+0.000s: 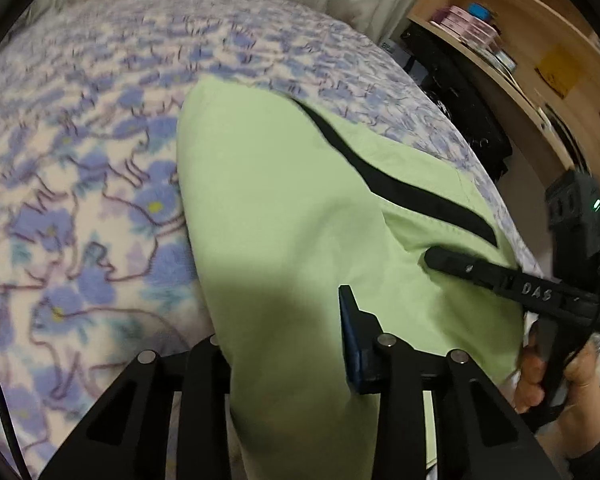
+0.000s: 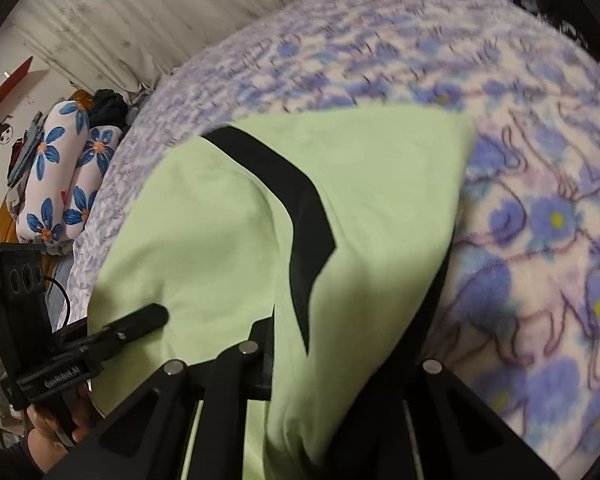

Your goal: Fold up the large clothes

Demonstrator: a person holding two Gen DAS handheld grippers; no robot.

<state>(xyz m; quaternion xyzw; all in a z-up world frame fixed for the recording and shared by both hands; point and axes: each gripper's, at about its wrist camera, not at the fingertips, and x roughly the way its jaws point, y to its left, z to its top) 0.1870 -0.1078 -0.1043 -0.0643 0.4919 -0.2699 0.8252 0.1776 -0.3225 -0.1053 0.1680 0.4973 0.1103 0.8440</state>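
While clamped on pale green cloth, left gripper (image 1: pixel 284 344): jaws drawn in on a fold of the green garment (image 1: pixel 300 200), blue pad visible at the right jaw, cloth bunched between. Right gripper (image 2: pixel 340 360) likewise pinched shut on the same garment, fabric draped over and hiding most of the jaw line. Outward from the jaws: garment rising toward 12 o'clock in both wrist views, near edge lifted, far end lying on the bedspread (image 1: pixel 80 200). Black stripe (image 1: pixel 400 184) running diagonally from 12 toward 4 o'clock in the left view.

Handling, judged: thin woven cloth, light, limp, somewhat smooth; likely to sag and slide between grips. Best held at hems or corners, both sides level.

Bedspread fleecy, blue-flowered. Wooden shelf (image 1: pixel 540 80) at 2 o'clock. Flowered pillows (image 2: pixel 64 180) at 9 o'clock in the right view.
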